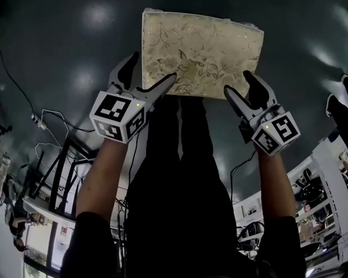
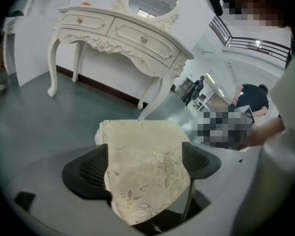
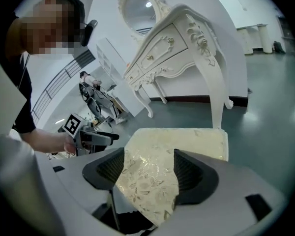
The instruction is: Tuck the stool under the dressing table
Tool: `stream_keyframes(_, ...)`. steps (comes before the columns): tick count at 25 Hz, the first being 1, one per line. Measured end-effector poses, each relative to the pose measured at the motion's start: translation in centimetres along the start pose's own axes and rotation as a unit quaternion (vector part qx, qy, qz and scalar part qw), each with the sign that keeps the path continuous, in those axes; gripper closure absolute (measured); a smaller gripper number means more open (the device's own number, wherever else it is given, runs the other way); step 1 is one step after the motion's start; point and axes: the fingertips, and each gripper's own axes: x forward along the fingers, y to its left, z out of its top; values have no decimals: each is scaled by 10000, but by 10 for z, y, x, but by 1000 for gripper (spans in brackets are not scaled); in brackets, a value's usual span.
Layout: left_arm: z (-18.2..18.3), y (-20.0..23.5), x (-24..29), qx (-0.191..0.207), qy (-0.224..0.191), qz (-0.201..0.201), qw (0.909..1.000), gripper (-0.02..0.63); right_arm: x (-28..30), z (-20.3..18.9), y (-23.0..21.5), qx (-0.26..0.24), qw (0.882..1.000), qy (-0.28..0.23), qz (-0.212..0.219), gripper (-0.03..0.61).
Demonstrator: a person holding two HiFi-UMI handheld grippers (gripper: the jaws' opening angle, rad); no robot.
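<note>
A glossy, dark grey-green floor [image 1: 58,39] is seen throughout the head view, and pale ceiling lights are mirrored in it. The stool [image 1: 203,54], topped with a cream cushion in a leaf pattern, stands on that floor at 12 o'clock from the person's dark trouser legs [image 1: 180,155].

The left gripper [image 1: 153,67] is set at the cushion's 7 o'clock corner. Its 2 jaws are held wide, with the corner between them and not clamped. The right gripper [image 1: 238,82] is set at the 5 o'clock corner. Its jaws are likewise parted around the cushion edge.

In the left gripper view a carved white desk [image 2: 118,33] with an oval mirror [image 2: 153,0] is found at 11 o'clock beyond the stool, well apart from it, against a white wall with a dark skirting. Loose cables [image 1: 52,117] are trailed over the floor at 9 o'clock in the head view.
</note>
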Motion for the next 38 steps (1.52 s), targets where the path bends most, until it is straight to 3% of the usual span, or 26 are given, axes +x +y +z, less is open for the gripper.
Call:
stream_keyframes(4,-15,12,13,6,298,66,9995,91,4,-10,-23,15,9993,58,-382,236)
stream_keyframes(10,-40,23,31,-552,578,-82,9968,48,3,-31,-50,168,9967,210,-768,186)
stream_keyframes(18,-46,29,41,-785,677,-157,9945,43,3,-45,-75,286,9940,386,-986,130)
stream_keyframes(27,-58,34,57,-866,856,-208,9923,41,7,-63,-99,685,9888,375,-1271,129)
stream_keyframes(38,-62,39,75,-1145,955,-285,9884,41,25,-68,-116,1018,9875,463,-1112,113)
